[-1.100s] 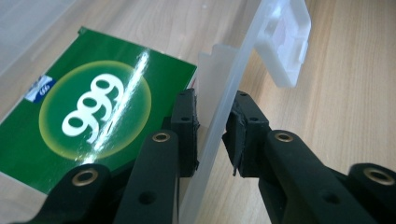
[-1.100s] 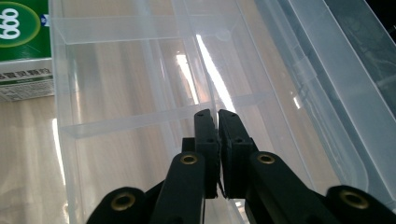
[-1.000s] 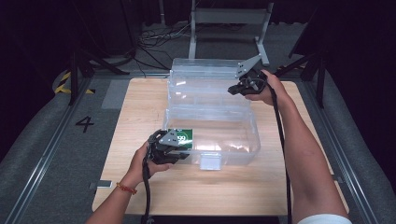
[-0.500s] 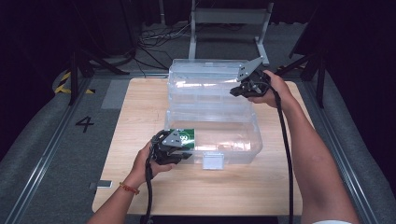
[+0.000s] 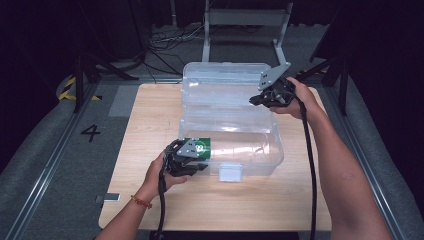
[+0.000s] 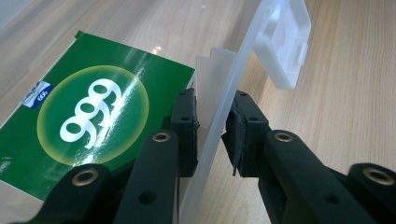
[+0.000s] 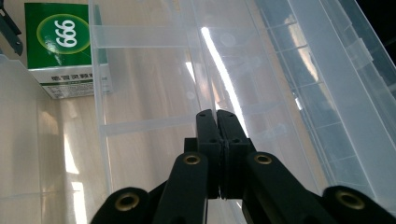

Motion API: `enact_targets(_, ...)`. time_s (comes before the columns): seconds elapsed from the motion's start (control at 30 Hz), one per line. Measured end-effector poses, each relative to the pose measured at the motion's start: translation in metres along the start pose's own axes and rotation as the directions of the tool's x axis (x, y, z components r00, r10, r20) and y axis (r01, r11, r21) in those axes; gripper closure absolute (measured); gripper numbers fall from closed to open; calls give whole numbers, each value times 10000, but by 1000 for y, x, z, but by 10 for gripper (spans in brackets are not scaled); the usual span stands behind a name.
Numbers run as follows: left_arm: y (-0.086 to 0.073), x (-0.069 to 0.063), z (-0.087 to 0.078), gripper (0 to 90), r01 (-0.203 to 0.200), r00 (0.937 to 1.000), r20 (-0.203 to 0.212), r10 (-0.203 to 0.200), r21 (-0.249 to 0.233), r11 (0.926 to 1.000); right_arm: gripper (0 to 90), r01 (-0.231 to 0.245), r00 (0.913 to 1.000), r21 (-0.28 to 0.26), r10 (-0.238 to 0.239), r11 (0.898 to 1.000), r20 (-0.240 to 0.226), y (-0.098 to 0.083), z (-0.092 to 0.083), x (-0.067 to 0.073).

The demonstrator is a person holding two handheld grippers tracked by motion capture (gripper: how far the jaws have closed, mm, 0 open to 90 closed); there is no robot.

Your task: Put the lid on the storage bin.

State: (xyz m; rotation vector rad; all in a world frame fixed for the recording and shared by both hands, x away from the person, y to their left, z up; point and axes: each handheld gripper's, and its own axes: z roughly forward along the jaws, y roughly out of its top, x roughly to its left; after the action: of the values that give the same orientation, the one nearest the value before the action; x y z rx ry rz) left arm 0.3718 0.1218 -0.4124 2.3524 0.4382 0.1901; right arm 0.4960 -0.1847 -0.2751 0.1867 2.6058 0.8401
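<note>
On a wooden table (image 5: 150, 115) in a dark studio, the left gripper (image 6: 212, 128) pinches the near wall of an open clear box (image 5: 260, 150); the right gripper (image 7: 217, 126), jaws pressed together and empty, hangs over its far right. The green carton (image 6: 88, 116) already lies inside near-left; closing the lid (image 5: 220, 82) likely remains.

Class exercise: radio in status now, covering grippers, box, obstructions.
Left gripper clamped on clear box front wall. Right gripper shut, empty, over the inner tray. Green carton inside. Nothing blocking.

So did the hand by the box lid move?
Yes. The right gripper slid a little along the clear box lid, toward its right rear corner.
</note>
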Motion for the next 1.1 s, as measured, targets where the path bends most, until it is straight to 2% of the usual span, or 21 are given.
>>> enact_targets(0.2,0,-1,0,742,24,10000,-1,-24,30,10000,896,161,9999,-82,-161,9998,-15,0,-4,6)
enact_targets(0.5,0,-1,0,737,71,10000,18,-71,31,10000,899,468,9987,140,-471,9988,218,3,-12,21)
enact_targets(0.87,1,-2,0,732,18,10000,-82,-17,164,9999,900,565,9981,-26,-564,9984,245,0,-17,33)
enact_targets(1.1,2,-1,1,731,-33,10000,-47,34,156,9999,900,694,9971,101,-697,9975,321,0,-21,42)
